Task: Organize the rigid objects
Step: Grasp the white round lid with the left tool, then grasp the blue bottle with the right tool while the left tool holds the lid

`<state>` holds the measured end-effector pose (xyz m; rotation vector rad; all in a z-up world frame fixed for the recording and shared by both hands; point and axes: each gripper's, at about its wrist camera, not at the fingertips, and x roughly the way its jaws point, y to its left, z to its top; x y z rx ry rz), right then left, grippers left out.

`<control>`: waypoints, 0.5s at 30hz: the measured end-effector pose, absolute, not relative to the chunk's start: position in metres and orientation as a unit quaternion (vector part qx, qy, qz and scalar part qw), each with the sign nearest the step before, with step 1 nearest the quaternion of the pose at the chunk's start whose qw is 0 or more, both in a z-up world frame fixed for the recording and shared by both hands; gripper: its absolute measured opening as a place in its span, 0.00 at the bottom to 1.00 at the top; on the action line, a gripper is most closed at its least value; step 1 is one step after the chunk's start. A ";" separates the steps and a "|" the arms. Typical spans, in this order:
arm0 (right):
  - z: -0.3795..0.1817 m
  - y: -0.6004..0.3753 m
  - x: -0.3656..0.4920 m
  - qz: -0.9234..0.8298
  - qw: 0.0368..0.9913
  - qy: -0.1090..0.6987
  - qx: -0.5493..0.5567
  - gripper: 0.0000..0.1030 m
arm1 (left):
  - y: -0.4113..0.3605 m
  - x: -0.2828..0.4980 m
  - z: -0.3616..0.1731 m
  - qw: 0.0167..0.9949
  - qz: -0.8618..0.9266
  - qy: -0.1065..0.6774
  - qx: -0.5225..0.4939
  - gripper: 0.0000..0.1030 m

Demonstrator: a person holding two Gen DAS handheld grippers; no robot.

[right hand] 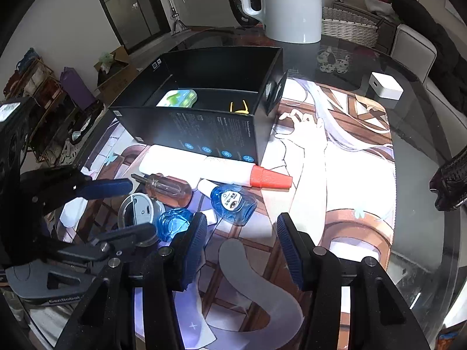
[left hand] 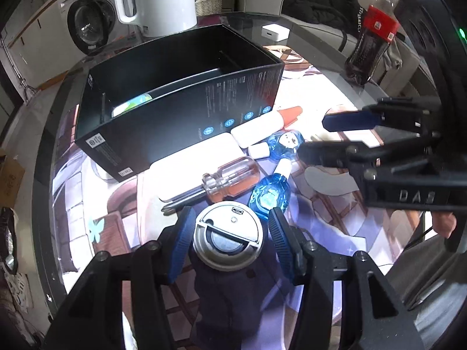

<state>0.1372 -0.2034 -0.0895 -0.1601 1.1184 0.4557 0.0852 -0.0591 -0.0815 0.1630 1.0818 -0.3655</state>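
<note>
A round silver-white device [left hand: 229, 239] with a small port on top stands on the picture mat [right hand: 335, 175]. My left gripper [left hand: 230, 210] is open and straddles it, and a narrow gap shows beside the pads. Just beyond lie a clear-handled screwdriver [left hand: 224, 179], two blue dropper bottles [left hand: 270, 197] [right hand: 233, 202] and a white tube with an orange cap [right hand: 221, 169]. My right gripper [right hand: 241, 242] stands open over bare mat, close behind one blue bottle. The open black box [right hand: 204, 128] holds a green-and-white item [right hand: 178, 99] and a yellow piece [right hand: 239, 108].
A white kettle [right hand: 292, 5] stands behind the box. A dark cola bottle [left hand: 372, 40] and a small white cube [right hand: 385, 86] sit on the glass table [right hand: 417, 175] at the right. A flat white pad [left hand: 192, 162] lies under the screwdriver. The table's round edge curves close on both sides.
</note>
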 end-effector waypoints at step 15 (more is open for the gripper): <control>-0.105 -0.162 0.135 0.247 0.793 0.553 -0.064 0.50 | -0.038 0.091 -0.095 0.831 -0.150 0.531 0.074 0.47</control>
